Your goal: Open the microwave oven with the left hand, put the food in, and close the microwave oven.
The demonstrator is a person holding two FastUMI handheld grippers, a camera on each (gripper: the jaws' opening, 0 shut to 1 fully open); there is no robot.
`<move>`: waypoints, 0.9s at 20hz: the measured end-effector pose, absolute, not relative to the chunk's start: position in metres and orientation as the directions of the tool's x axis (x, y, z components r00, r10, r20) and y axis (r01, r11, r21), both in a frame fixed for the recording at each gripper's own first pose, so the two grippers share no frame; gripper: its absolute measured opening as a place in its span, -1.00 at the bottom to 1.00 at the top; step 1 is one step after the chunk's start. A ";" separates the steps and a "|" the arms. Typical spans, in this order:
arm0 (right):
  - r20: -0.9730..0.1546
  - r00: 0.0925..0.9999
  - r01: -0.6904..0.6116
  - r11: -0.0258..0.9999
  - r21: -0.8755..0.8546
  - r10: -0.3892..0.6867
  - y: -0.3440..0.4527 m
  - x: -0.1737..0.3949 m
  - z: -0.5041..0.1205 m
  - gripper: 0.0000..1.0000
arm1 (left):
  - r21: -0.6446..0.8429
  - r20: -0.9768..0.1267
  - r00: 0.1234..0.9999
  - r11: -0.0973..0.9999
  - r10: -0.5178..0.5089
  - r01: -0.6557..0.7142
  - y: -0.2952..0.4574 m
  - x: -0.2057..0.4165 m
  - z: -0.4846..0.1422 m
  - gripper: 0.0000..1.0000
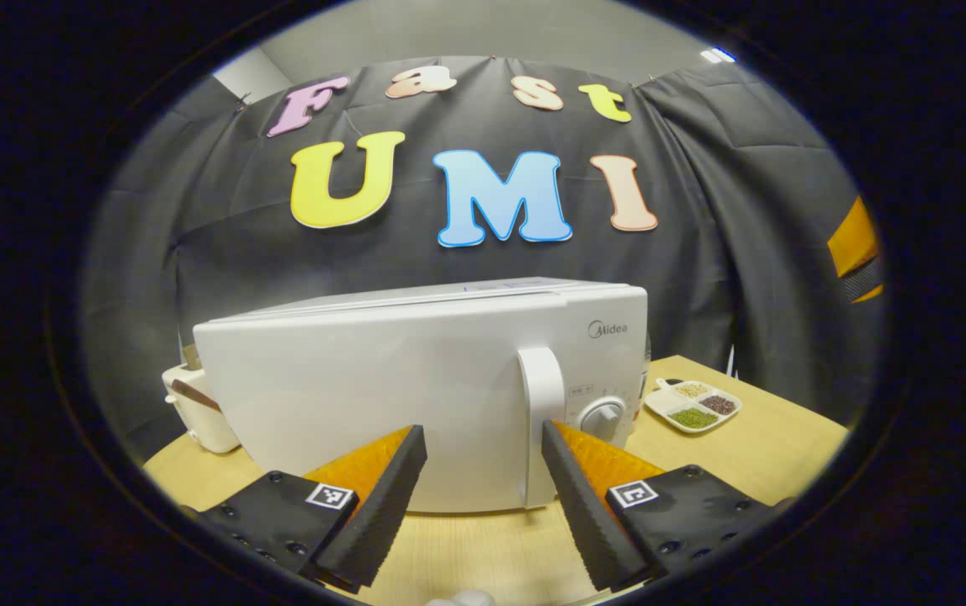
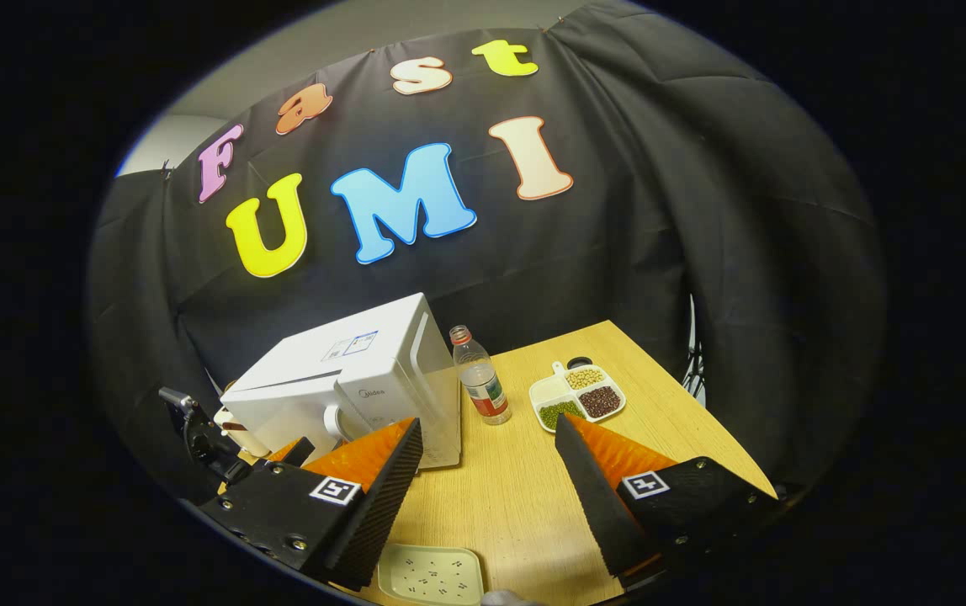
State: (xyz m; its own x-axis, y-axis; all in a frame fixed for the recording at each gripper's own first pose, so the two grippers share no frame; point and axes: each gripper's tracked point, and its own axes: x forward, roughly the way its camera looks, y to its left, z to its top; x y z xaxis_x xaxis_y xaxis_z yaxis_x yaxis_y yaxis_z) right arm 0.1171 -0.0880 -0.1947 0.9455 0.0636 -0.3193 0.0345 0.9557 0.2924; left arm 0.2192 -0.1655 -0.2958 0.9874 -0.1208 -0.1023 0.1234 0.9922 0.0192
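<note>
White and closed, the microwave oven point(image 1: 416, 387) stands on the wooden table point(image 1: 752, 446), its door flush with the body and its upright handle point(image 1: 540, 421) running top to bottom just left of the control knob point(image 1: 602, 417). In the left gripper view the left gripper point(image 1: 483, 471) faces the door head-on, released, fingers spread wide with nothing between them; the handle lies ahead and a little toward its right finger point(image 1: 571, 488), near but apparently not yet touched (the fisheye makes the gap hard to judge). That is the relation the opening turns on: the handle's long axis is vertical, so the fingers, which open side to side, are already turned the right way to close across it once the gripper shifts slightly to its right and forward.

The right gripper point(image 2: 487, 471) hangs farther back and to the oven's right, also spread and holding nothing. Below it, at the table's near edge, lies a pale tray point(image 2: 432, 574) that may be the food's dish, though I cannot tell what is on it.

Beyond the oven's right side stand a clear bottle point(image 2: 480, 387) and, farther right, a divided dish point(image 2: 577, 396) of beans and grains. A small pale appliance point(image 1: 195, 408) sits just behind the oven's left corner.

The door is judged unopened, so the task is at its first step.
</note>
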 end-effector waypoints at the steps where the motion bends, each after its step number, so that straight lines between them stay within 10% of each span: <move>1: -0.323 0.944 0.034 0.955 0.294 0.066 -0.087 0.117 -0.196 0.94 | 0.013 -0.102 0.988 0.993 -0.117 0.118 -0.166 0.221 -0.298 0.86; 18: -0.319 0.944 0.011 0.958 0.287 0.085 -0.079 0.110 -0.194 0.94 | -0.018 -0.086 0.990 0.993 -0.116 0.115 -0.172 0.212 -0.281 0.93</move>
